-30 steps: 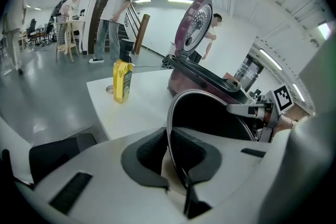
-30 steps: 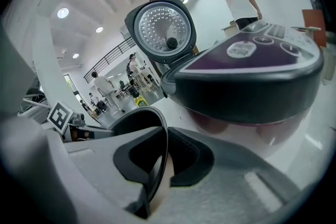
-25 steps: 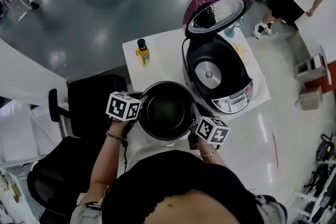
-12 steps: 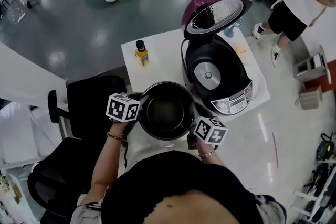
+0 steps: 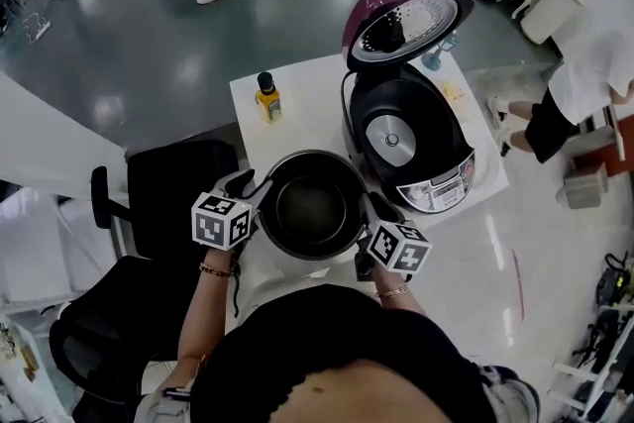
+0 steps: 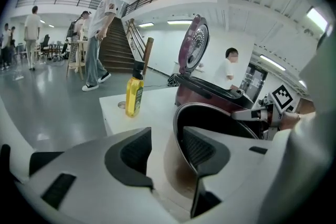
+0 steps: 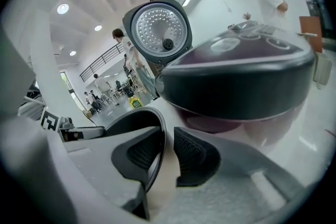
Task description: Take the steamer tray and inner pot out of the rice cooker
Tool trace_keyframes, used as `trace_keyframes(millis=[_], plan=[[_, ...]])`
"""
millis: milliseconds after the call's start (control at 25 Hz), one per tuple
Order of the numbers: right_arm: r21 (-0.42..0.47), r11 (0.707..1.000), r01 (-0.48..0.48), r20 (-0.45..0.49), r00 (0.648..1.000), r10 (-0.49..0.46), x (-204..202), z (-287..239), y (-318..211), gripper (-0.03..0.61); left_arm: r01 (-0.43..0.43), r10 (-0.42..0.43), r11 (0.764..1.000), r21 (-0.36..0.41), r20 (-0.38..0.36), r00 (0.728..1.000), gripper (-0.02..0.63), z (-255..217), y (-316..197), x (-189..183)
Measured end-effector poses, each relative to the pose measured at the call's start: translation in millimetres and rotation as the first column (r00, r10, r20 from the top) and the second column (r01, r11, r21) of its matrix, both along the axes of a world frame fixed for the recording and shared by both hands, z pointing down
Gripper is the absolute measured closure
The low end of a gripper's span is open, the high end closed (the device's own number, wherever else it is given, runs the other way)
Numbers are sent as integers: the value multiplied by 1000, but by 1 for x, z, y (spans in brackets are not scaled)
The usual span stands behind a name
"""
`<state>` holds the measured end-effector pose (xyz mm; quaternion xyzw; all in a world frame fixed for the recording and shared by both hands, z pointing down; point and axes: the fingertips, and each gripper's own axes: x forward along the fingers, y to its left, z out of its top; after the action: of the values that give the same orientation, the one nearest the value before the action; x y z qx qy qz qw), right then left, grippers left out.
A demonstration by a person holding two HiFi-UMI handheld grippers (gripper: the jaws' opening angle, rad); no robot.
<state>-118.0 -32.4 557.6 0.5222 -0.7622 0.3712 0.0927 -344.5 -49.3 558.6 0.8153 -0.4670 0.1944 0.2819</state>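
The black inner pot [image 5: 312,203] stands on the white table [image 5: 302,99], in front of the open rice cooker [image 5: 408,142] with its maroon lid [image 5: 408,15] raised. My left gripper [image 5: 250,185] is at the pot's left rim. Its jaws are opening: in the left gripper view the rim [image 6: 177,118] passes between the left gripper [image 6: 168,149] pads, with a gap on each side. My right gripper [image 5: 370,210] straddles the right rim. Its jaws are opening too: the right gripper [image 7: 167,149] has one pad inside the pot [image 7: 131,123], and the outer pad stands off the wall.
A yellow bottle [image 5: 268,98] [image 6: 134,93] stands at the table's far left corner. Black chairs [image 5: 178,183] sit left of the table. The cooker body [image 7: 236,81] is close on the right. People walk on the floor beyond.
My left gripper has drawn back toward me and to the left, and its jaws have spread off the pot's rim. The pot and right gripper stay put. Bystanders have moved.
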Motion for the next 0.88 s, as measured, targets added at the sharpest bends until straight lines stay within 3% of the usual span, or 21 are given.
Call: trace_keyframes(millis=[240,360,440,720,880], plan=[[63,997,-40,-61,997,43,19,-19,12,517,131,-131,984,119,-5,991,448,-25,9,-21],[127,990,-64,-61,996,72,26,-37,17,517,134,-137,975,175,5,991,454,-44,19,-22],[180,982,-61,-63,995,73,26,-53,19,517,125,-133,965,228,18,991,492,-63,26,-19],[344,939,32,-65,998,-10,-1,-103,27,523,116,-136,904,412,18,991,566,-125,51,-5],[423,902,82,-110,993,-38,-14,-125,31,538,167,-172,858,485,-35,985,586,-150,63,-9]])
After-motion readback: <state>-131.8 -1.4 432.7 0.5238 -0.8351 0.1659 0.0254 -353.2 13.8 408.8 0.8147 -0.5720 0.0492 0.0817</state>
